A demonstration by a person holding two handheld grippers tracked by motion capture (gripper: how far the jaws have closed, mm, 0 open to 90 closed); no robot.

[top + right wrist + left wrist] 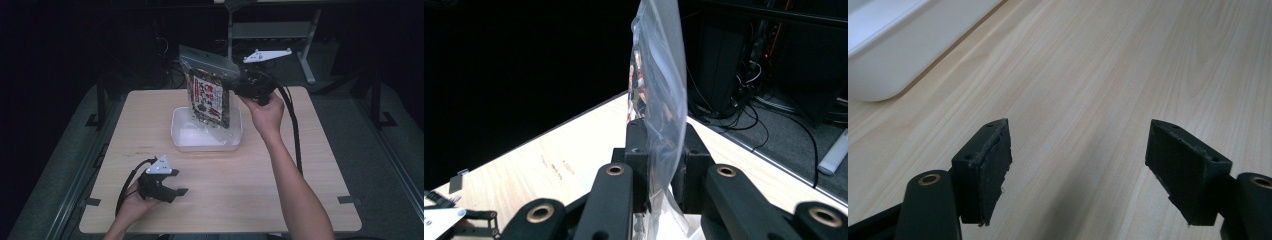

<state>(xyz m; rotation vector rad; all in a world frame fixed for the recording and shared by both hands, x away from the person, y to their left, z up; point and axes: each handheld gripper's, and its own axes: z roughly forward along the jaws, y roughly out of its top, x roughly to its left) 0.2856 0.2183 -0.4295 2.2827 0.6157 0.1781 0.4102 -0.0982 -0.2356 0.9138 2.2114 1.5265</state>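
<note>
A clear plastic snack bag (210, 90) with a red and white label hangs upright over the white tray (182, 140) at the table's middle. My right gripper (240, 85) is shut on the bag's right edge and holds it above the tray. In the right gripper view the jaws pinch the crinkled bag (659, 95) between them, seen edge-on. My left gripper (181, 182) rests low over the table near the front left, open, with nothing between its jaws. In the left gripper view its pads (985, 167) stand wide over bare wood, with the tray's corner (893, 55) at the upper left.
The wooden table (300, 150) has bare room to the left, right and front of the tray. A black cable (292, 125) trails along my right forearm. A metal stand (305, 45) and dark floor lie beyond the far edge.
</note>
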